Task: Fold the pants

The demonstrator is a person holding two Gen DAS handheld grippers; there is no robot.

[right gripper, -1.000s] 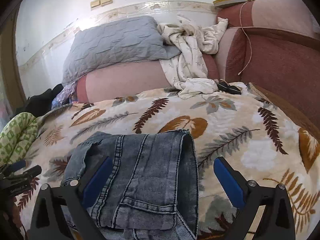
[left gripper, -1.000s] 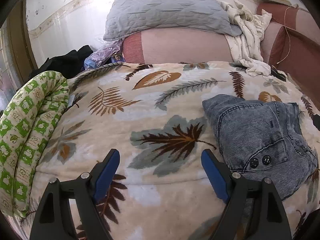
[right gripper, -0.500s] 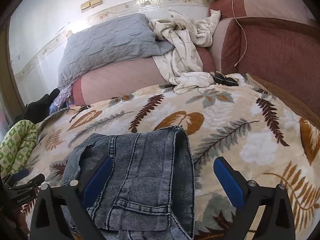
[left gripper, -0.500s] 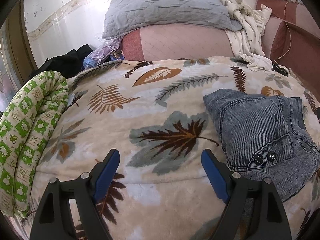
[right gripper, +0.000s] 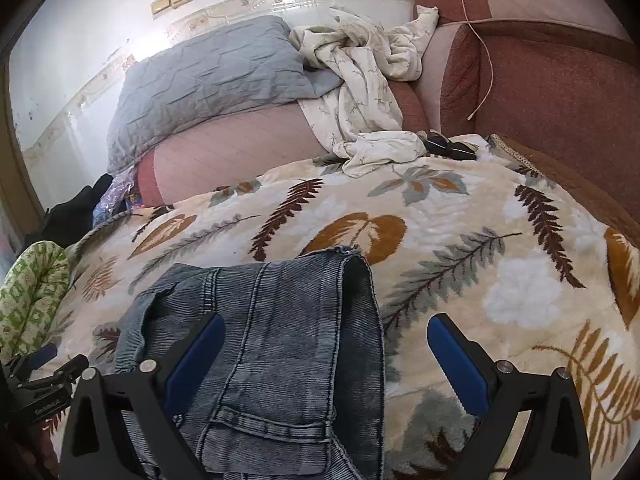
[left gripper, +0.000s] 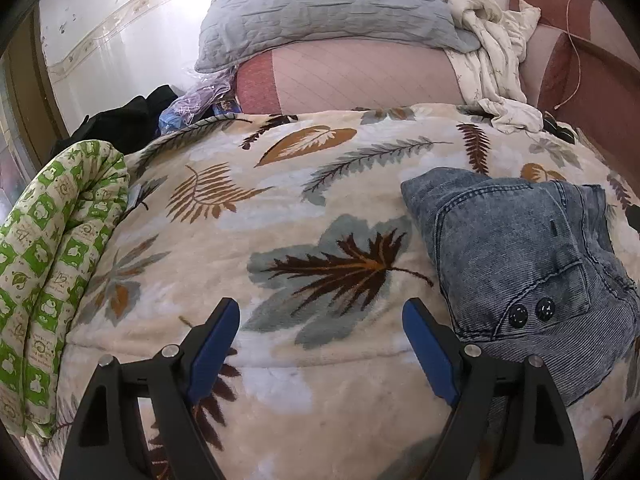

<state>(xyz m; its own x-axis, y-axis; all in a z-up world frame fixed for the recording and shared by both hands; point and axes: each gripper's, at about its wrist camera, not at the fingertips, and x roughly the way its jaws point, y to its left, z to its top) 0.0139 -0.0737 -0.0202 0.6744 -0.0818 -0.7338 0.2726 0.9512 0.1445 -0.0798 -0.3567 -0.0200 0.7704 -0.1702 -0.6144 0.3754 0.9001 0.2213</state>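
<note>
Folded blue-grey denim pants (left gripper: 516, 248) lie on a leaf-patterned blanket (left gripper: 280, 200), at the right in the left wrist view, with two dark buttons showing. My left gripper (left gripper: 321, 312) stands open over bare blanket, just left of the pants, with nothing between its blue pads. In the right wrist view the pants (right gripper: 280, 332) lie low and centre, a hem edge toward the far side. My right gripper (right gripper: 326, 326) is open above them; its left finger (right gripper: 196, 352) hangs over the denim and the right finger over the blanket (right gripper: 460, 240). Neither gripper holds the cloth.
A grey pillow (left gripper: 320, 8) and a crumpled white garment (right gripper: 360, 92) rest on a pink bolster at the far side. A red-brown sofa arm (right gripper: 560, 92) rises at the right. A rolled green-patterned quilt (left gripper: 44, 264) lies along the left edge, dark clothes behind it.
The right wrist view has rolled slightly and shifted, so the pants sit a little further from the fingers. The left gripper has stayed put. Both grippers remain open.
</note>
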